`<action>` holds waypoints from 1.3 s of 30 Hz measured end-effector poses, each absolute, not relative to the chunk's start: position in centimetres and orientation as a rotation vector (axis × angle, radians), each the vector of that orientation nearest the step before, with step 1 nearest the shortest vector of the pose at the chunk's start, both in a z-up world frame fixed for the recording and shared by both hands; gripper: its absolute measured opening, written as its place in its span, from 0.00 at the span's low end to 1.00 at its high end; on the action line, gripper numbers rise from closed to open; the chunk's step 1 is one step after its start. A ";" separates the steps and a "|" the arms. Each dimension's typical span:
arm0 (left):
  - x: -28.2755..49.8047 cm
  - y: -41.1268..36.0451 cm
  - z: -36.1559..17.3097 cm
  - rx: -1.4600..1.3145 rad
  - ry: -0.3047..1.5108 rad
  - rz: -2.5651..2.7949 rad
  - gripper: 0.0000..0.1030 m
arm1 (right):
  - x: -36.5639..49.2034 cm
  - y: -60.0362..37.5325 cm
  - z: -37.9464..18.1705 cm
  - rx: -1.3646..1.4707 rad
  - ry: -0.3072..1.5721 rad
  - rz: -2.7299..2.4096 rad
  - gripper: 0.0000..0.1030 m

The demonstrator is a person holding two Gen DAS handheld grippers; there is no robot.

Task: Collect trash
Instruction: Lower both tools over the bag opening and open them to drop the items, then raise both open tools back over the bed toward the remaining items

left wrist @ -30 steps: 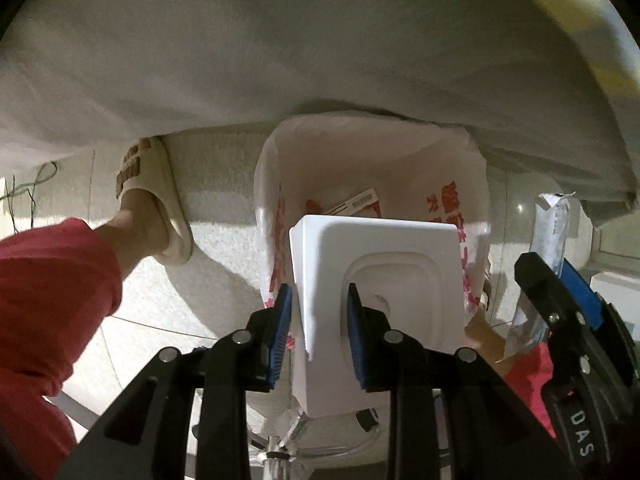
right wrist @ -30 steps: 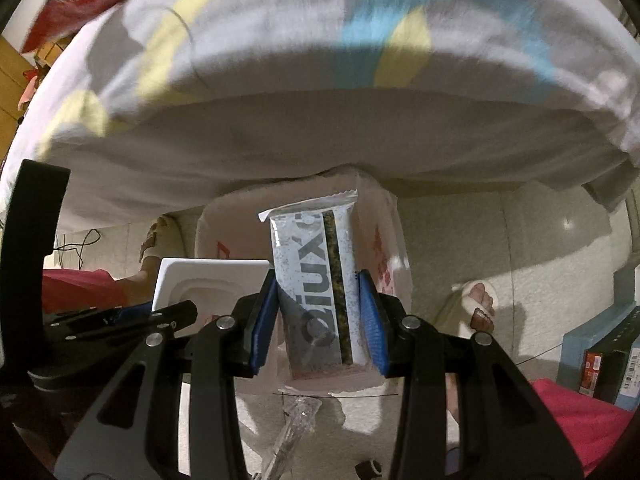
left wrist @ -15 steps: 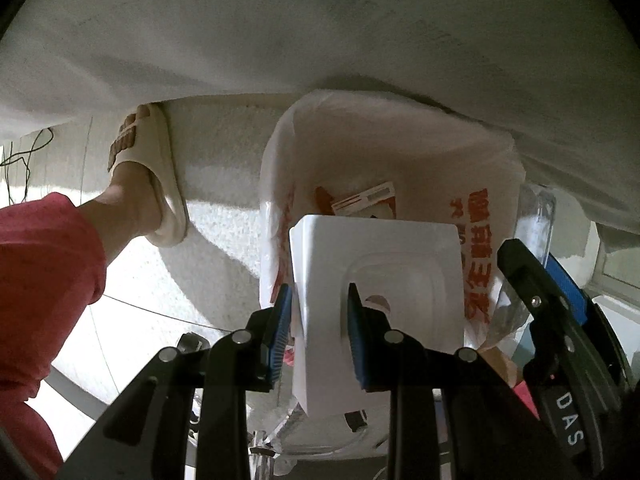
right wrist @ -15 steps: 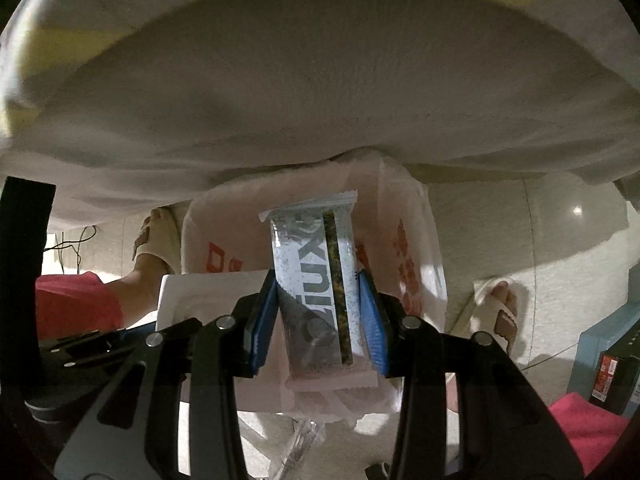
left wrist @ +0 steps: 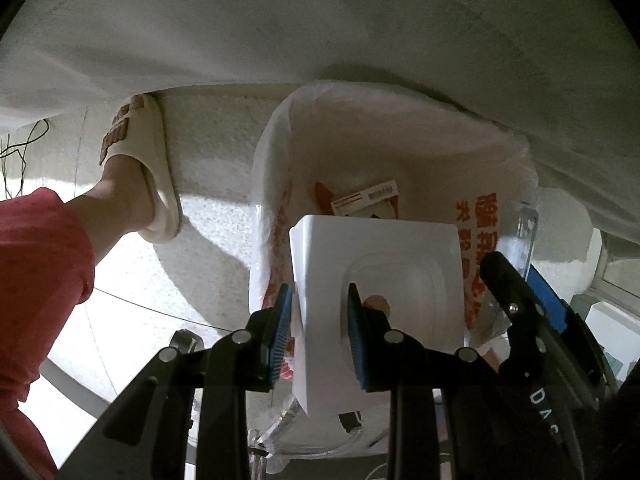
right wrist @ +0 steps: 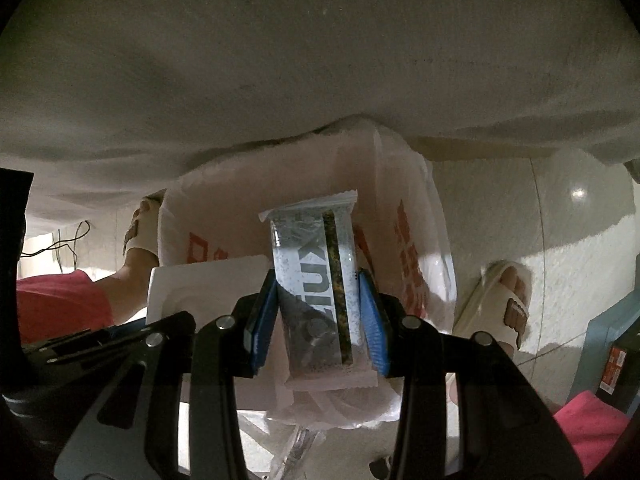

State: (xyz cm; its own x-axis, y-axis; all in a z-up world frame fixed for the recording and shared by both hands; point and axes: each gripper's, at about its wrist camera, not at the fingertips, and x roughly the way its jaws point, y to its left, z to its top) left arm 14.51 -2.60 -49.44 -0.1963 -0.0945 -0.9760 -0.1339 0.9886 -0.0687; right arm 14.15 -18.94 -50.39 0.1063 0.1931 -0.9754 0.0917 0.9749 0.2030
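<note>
Left gripper (left wrist: 316, 332) is clamped on the near left edge of a white plastic tray (left wrist: 376, 280), blue pads squeezing it from both sides, and the tray hangs right over the open mouth of the trash bag (left wrist: 400, 152). The bag is white with red print and stands on the pale floor (left wrist: 208, 152); inside it, beyond the tray, a torn carton scrap with a barcode (left wrist: 366, 196) lies against the far wall.

Over on the other side, the right gripper (right wrist: 320, 312) is pinched tight on a snack wrapper (right wrist: 316, 280), silvery with a dark stripe, held upright above the same bag (right wrist: 404, 240). The two grippers sit side by side: the white tray (right wrist: 204, 284) pokes into the right camera's view just left of the wrapper, and the right gripper's black frame (left wrist: 532, 328) crowds the right side of the left view.

A grey-white cloth (left wrist: 320, 32) overhangs the whole scene and covers the bag's far rim. The person's feet in cream slippers flank the bag, one on the left (left wrist: 140, 168), one on the right (right wrist: 500, 308), with red trousers (left wrist: 36, 280) close in. A teal box (right wrist: 612, 340) stands at the far right edge.
</note>
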 end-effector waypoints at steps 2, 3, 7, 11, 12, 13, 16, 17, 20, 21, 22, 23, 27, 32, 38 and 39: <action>14.5 -2.6 -49.7 -0.172 1.779 0.036 0.26 | 14.2 -19.0 -50.7 0.244 1.475 0.075 0.38; 14.5 -2.6 -49.8 -0.174 1.782 0.036 0.26 | 14.2 -19.1 -50.9 0.247 1.480 0.074 0.38; 14.6 -2.6 -50.0 -0.178 1.790 0.041 0.29 | 14.3 -19.2 -51.4 0.261 1.494 0.074 0.38; 14.7 -2.4 -50.3 -0.187 1.805 0.049 0.45 | 14.4 -19.0 -51.6 0.249 1.495 0.079 0.41; 14.7 -2.4 -50.3 -0.180 1.809 0.056 0.46 | 14.4 -19.0 -51.6 0.248 1.494 0.077 0.47; 14.7 -2.3 -50.5 -0.182 1.814 0.060 0.46 | 14.4 -19.2 -51.6 0.249 1.493 0.070 0.52; 14.6 -2.0 -50.6 -0.206 1.824 0.063 0.50 | 14.2 -19.6 -51.8 0.269 1.498 0.066 0.53; 14.6 -2.1 -50.5 -0.198 1.821 0.062 0.50 | 14.1 -19.7 -51.8 0.275 1.500 0.067 0.53; 14.7 -2.2 -50.2 -0.176 1.812 0.060 0.50 | 14.0 -19.7 -51.7 0.275 1.498 0.063 0.54; 14.7 -2.3 -50.1 -0.172 1.809 0.059 0.51 | 13.9 -19.7 -51.6 0.274 1.497 0.063 0.54; 14.7 -2.2 -50.1 -0.170 1.809 0.058 0.51 | 13.9 -19.7 -51.5 0.273 1.497 0.064 0.54; 14.7 -2.2 -50.0 -0.168 1.809 0.055 0.52 | 13.8 -19.7 -51.4 0.272 1.496 0.064 0.54; 14.5 -2.1 -49.2 -0.148 1.804 0.054 0.59 | 13.5 -19.9 -50.2 0.259 1.484 0.070 0.54; 13.8 -1.9 -46.0 -0.083 1.762 0.030 0.67 | 12.5 -19.7 -46.7 0.218 1.427 0.092 0.63; 12.3 -0.6 -39.8 -0.042 1.677 -0.020 0.72 | 10.7 -19.7 -39.5 0.152 1.307 0.157 0.76; 12.0 0.0 -38.2 -0.045 1.650 -0.044 0.74 | 10.4 -19.8 -38.2 0.138 1.286 0.170 0.82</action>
